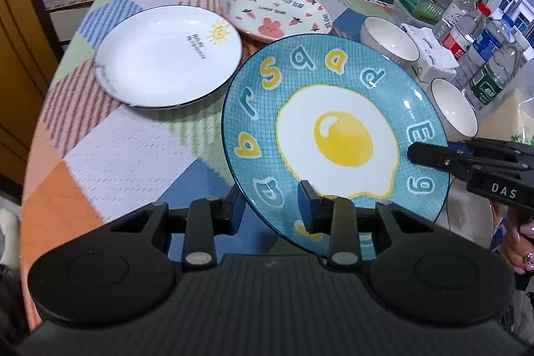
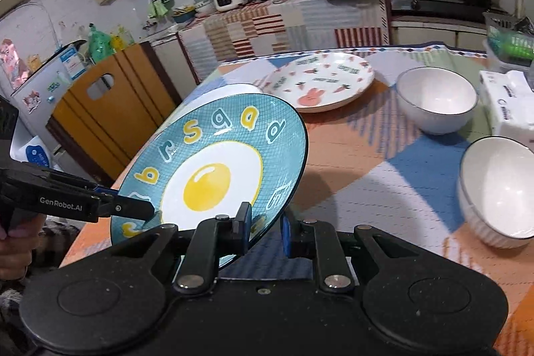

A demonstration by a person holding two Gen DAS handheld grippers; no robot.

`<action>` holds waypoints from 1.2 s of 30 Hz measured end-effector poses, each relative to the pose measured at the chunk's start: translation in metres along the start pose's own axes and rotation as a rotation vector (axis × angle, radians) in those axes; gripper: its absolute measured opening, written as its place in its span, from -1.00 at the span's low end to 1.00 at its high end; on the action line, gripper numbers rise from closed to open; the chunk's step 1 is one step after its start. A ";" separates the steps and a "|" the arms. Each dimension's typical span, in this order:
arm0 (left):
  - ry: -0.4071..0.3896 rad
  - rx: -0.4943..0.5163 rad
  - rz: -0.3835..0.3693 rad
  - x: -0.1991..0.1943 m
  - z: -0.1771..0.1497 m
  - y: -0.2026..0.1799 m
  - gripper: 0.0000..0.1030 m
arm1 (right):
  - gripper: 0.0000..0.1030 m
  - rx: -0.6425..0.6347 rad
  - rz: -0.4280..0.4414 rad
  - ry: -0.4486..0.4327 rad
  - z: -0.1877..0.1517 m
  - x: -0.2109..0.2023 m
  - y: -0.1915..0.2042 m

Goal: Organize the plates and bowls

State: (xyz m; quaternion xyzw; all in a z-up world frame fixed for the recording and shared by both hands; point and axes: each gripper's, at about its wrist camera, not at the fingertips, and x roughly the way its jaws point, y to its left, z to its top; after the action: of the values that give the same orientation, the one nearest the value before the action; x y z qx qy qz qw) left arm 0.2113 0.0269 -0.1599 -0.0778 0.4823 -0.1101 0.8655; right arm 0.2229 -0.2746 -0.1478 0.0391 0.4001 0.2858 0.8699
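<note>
Both grippers hold a blue plate with a fried-egg picture (image 1: 337, 135) (image 2: 213, 169) tilted above the table. My left gripper (image 1: 272, 206) is shut on its near rim, and its tip (image 2: 147, 209) shows from the side in the right wrist view. My right gripper (image 2: 265, 227) is shut on the opposite rim and reaches in from the right (image 1: 420, 154) in the left wrist view. On the cloth lie a white plate with a sun (image 1: 167, 55), a bunny-and-carrot plate (image 1: 277, 10) (image 2: 320, 82) and two white bowls (image 1: 388, 37) (image 1: 454, 107) (image 2: 437, 95) (image 2: 497, 186).
A tissue box (image 1: 430, 55) (image 2: 507, 102), several water bottles (image 1: 477, 39) and a green basket (image 2: 507, 39) crowd the table's right side. A wooden chair (image 2: 110, 109) stands at the left edge. Behind the table runs a kitchen counter (image 2: 300, 12) with appliances.
</note>
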 end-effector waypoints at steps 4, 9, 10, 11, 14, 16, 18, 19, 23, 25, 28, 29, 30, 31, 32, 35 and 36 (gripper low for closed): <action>0.029 0.009 0.018 0.023 0.005 -0.005 -0.37 | -0.54 -0.015 -0.002 0.033 0.004 0.011 -0.013; 0.057 -0.024 0.026 0.049 0.009 0.000 -0.37 | -0.54 -0.041 0.001 0.089 0.008 0.035 -0.028; 0.066 -0.035 0.031 0.054 0.009 0.001 -0.37 | -0.53 -0.049 -0.001 0.100 0.009 0.040 -0.029; 0.072 -0.043 0.029 0.057 0.009 0.002 -0.37 | -0.53 -0.053 -0.001 0.109 0.009 0.043 -0.030; 0.088 -0.054 0.022 0.066 0.010 0.005 -0.37 | -0.53 -0.045 -0.004 0.137 0.010 0.054 -0.034; 0.091 -0.055 0.018 0.071 0.009 0.005 -0.37 | -0.53 -0.045 -0.012 0.147 0.010 0.059 -0.037; 0.095 -0.052 0.018 0.074 0.009 0.005 -0.37 | -0.53 -0.029 -0.015 0.162 0.010 0.063 -0.040; 0.097 -0.055 0.016 0.076 0.008 0.005 -0.37 | -0.52 -0.025 -0.022 0.170 0.011 0.066 -0.040; 0.122 -0.053 0.022 0.082 0.003 0.003 -0.38 | -0.51 -0.010 -0.055 0.222 0.012 0.076 -0.040; 0.138 -0.063 0.022 0.083 0.003 0.003 -0.38 | -0.45 -0.006 -0.078 0.264 0.014 0.081 -0.038; 0.154 -0.077 0.021 0.078 0.005 0.003 -0.38 | -0.38 -0.006 -0.129 0.304 0.015 0.085 -0.033; 0.152 -0.076 0.022 0.075 0.006 0.003 -0.38 | -0.38 -0.015 -0.149 0.303 0.015 0.083 -0.030; 0.148 -0.074 0.026 0.071 0.007 0.003 -0.38 | -0.37 -0.028 -0.166 0.299 0.016 0.081 -0.027; 0.144 -0.070 0.031 0.067 0.007 0.003 -0.38 | -0.34 -0.041 -0.183 0.296 0.016 0.078 -0.024; 0.143 -0.063 0.035 0.063 0.008 0.003 -0.38 | -0.30 -0.048 -0.197 0.288 0.018 0.074 -0.021; 0.146 -0.061 0.048 0.051 0.008 0.005 -0.36 | -0.13 -0.060 -0.211 0.267 0.023 0.059 -0.012; 0.147 -0.064 0.049 0.047 0.008 0.006 -0.36 | -0.12 -0.060 -0.206 0.254 0.024 0.053 -0.008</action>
State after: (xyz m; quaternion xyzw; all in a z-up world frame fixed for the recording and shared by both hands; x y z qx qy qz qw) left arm 0.2425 0.0203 -0.1953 -0.0854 0.5495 -0.0788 0.8274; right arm 0.2709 -0.2494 -0.1694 -0.0648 0.5001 0.2096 0.8377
